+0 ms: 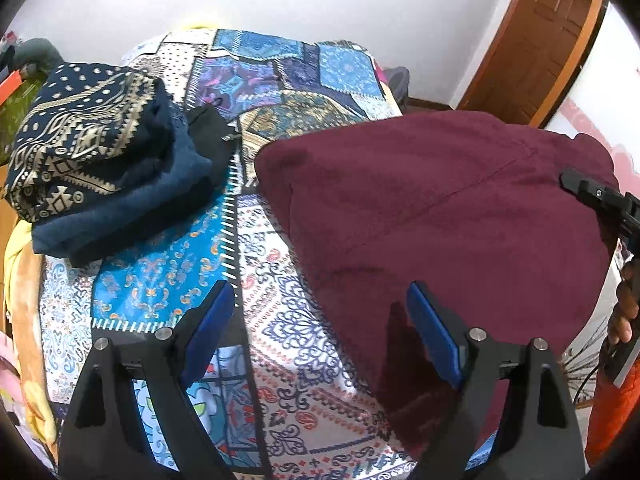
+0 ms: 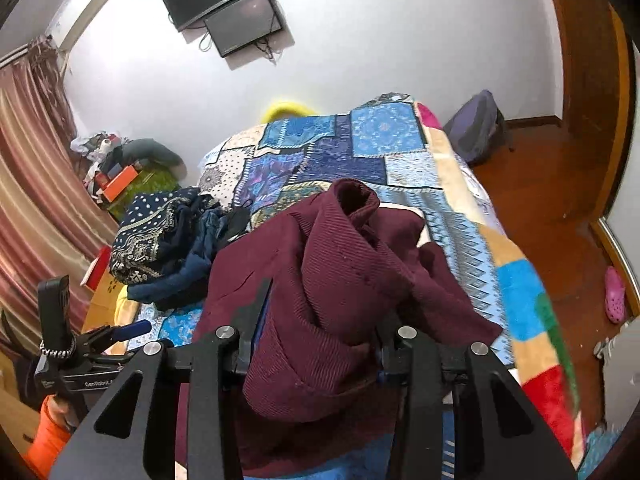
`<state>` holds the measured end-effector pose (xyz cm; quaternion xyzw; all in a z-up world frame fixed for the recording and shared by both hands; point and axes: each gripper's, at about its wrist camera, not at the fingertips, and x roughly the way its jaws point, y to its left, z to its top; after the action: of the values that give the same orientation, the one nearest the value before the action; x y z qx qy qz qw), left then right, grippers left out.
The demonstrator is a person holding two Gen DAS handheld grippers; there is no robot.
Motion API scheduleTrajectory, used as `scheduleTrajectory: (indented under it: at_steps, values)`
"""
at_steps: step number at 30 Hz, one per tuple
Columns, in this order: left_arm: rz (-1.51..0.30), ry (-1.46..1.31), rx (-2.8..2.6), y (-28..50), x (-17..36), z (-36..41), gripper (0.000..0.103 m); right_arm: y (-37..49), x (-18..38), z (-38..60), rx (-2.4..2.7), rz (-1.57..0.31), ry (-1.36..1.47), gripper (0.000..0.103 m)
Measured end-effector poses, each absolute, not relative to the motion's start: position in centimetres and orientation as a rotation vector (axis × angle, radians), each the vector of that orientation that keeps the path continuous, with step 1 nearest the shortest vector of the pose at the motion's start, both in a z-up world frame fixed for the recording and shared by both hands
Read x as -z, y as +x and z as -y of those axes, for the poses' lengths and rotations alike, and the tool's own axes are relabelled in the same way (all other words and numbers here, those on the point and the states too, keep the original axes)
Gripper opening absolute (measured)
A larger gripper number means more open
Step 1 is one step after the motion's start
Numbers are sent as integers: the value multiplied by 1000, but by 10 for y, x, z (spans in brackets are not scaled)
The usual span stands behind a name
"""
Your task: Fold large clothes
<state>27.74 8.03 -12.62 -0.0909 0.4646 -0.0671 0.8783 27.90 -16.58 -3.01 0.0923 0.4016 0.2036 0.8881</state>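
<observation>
A large maroon garment (image 1: 440,208) lies spread on the patterned bedspread (image 1: 280,320). My left gripper (image 1: 320,320) is open and empty, hovering over the garment's left edge, with its right pad above the cloth. My right gripper (image 2: 316,344) is shut on a bunched fold of the maroon garment (image 2: 340,272) and holds it lifted above the bed; the fingertips are hidden by the cloth. The right gripper also shows at the right edge of the left wrist view (image 1: 600,196). The left gripper shows in the right wrist view (image 2: 120,332).
A pile of folded dark blue and gold-patterned clothes (image 1: 88,152) sits at the bed's left side, also in the right wrist view (image 2: 168,240). A backpack (image 2: 476,128) and pink shoe (image 2: 614,294) lie on the wooden floor. Curtain (image 2: 32,184) at left.
</observation>
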Motion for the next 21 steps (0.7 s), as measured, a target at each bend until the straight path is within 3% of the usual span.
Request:
scheduleTrajectory:
  at_steps: [9,14,21]
  values:
    - [-1013,-159,167,282,141,-57,88,281,90,212,-364,-977,276,42]
    - [-1014,-162,159,284,142,-54,88,272,86,217,-348,-963,233,57]
    - [-1025,-204,160,286,145,-56,88,268,78,225,-335,-971,201,69]
